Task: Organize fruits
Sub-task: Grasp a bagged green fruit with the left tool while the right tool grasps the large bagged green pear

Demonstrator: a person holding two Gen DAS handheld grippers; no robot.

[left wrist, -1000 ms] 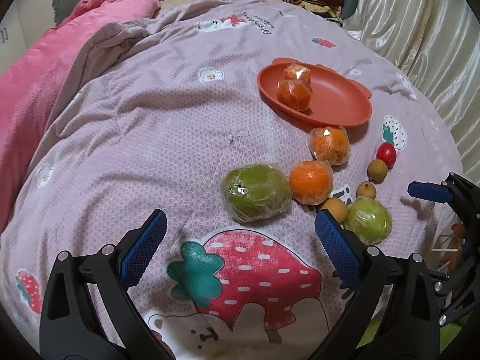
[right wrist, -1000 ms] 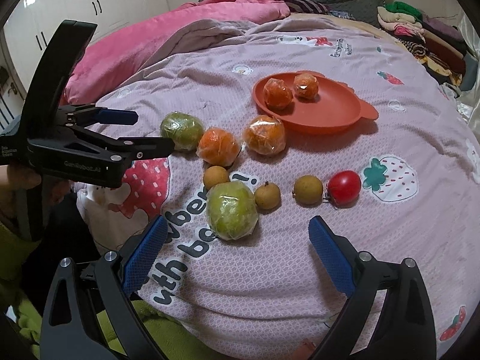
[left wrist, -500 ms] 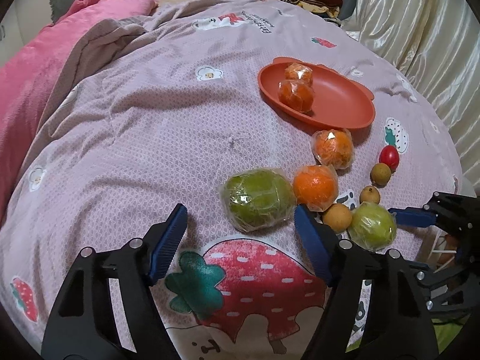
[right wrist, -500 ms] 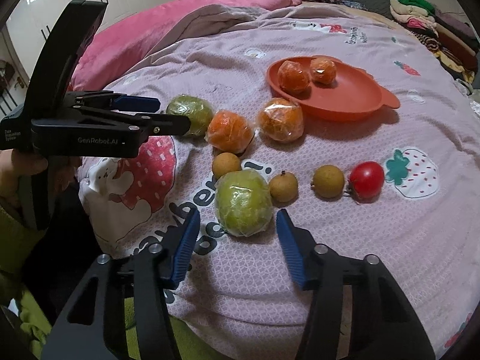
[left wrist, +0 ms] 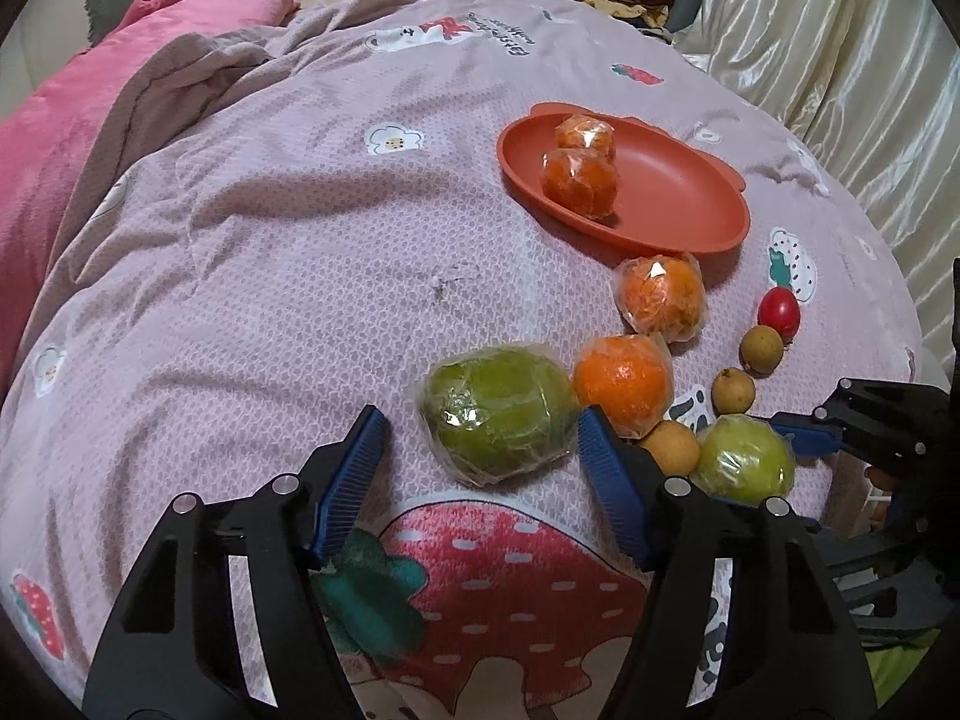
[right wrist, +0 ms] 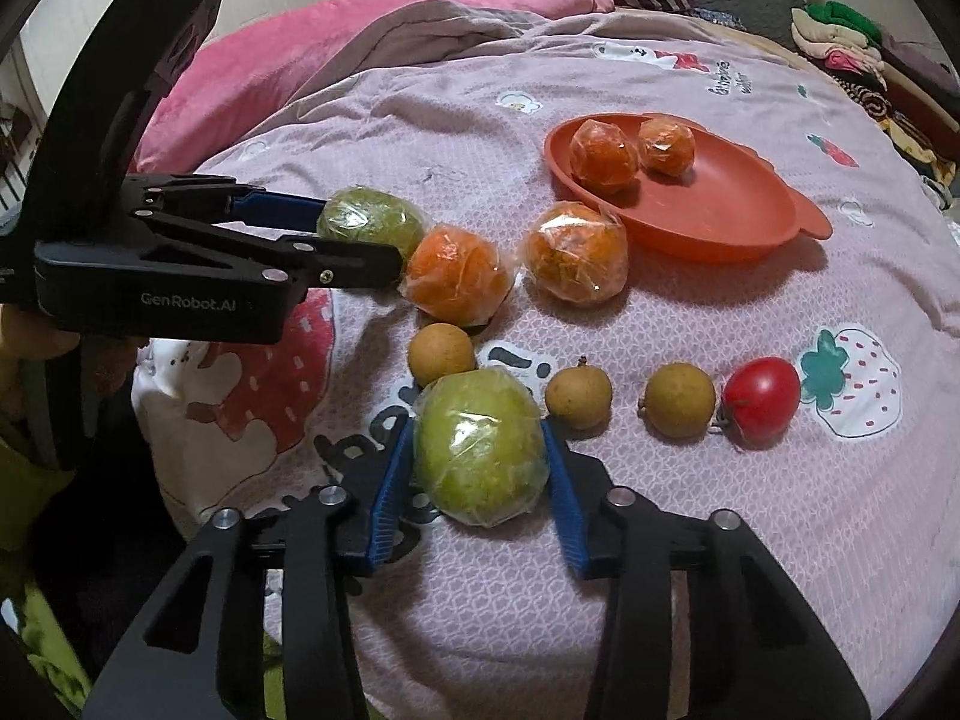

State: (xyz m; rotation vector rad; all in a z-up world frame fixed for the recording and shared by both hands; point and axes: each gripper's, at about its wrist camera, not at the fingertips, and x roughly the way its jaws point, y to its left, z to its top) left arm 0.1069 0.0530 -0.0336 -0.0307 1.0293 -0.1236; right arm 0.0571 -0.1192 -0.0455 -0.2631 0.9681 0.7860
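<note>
On the bed: a mauve quilt (left wrist: 252, 276) with strawberry prints carries all the fruit
Plate: an orange-red plate (right wrist: 738, 204) at 1 o'clock in the right wrist view, two wrapped oranges (right wrist: 603, 155) inside it
Right gripper (right wrist: 480, 465): jaws closing, both blue pads touching the sides of a wrapped green fruit (right wrist: 480, 447) at 6 o'clock
Left gripper (left wrist: 480, 450): jaws closing around a larger wrapped green fruit (left wrist: 501, 414); left pad still apart from it, right pad just beside it
Between plate and grippers: two more wrapped oranges (right wrist: 459, 282), three small brown fruits (right wrist: 681, 399), one red tomato (right wrist: 762, 399)
</note>
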